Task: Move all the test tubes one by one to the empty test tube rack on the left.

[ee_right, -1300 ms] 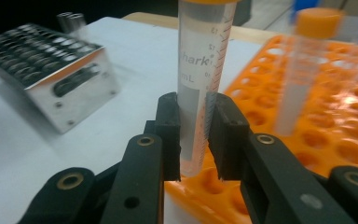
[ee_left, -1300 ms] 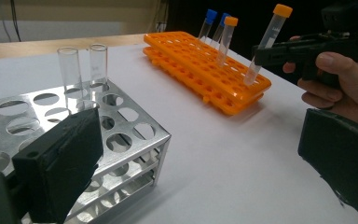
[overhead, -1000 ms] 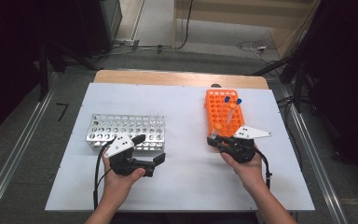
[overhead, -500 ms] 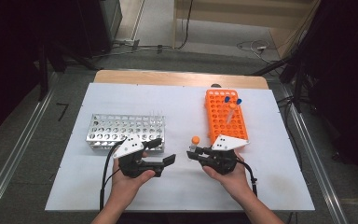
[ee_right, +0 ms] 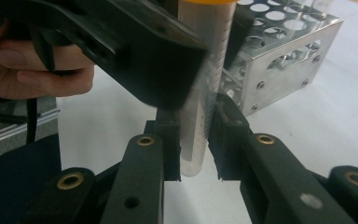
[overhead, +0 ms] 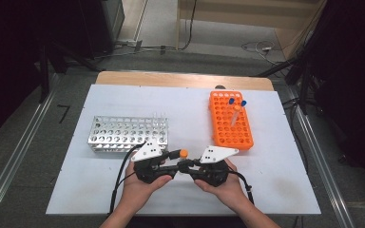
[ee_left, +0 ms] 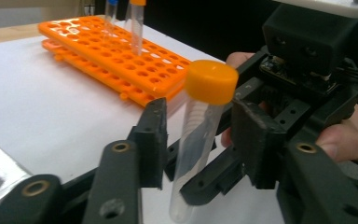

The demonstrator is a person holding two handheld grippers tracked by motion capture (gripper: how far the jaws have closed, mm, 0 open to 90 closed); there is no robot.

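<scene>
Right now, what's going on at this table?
A person is passing an orange-capped tube from one handheld gripper to the other, in front of the metal rack and the orange rack. The right gripper is shut on the tube's lower end. The left gripper has just been closing around the upper part, below the cap; in its own view the jaws don't seem to touch the tube yet.

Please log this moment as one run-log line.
right claw: shut on tube | left claw: closing around tube, not yet pressing | phase: handover
</scene>
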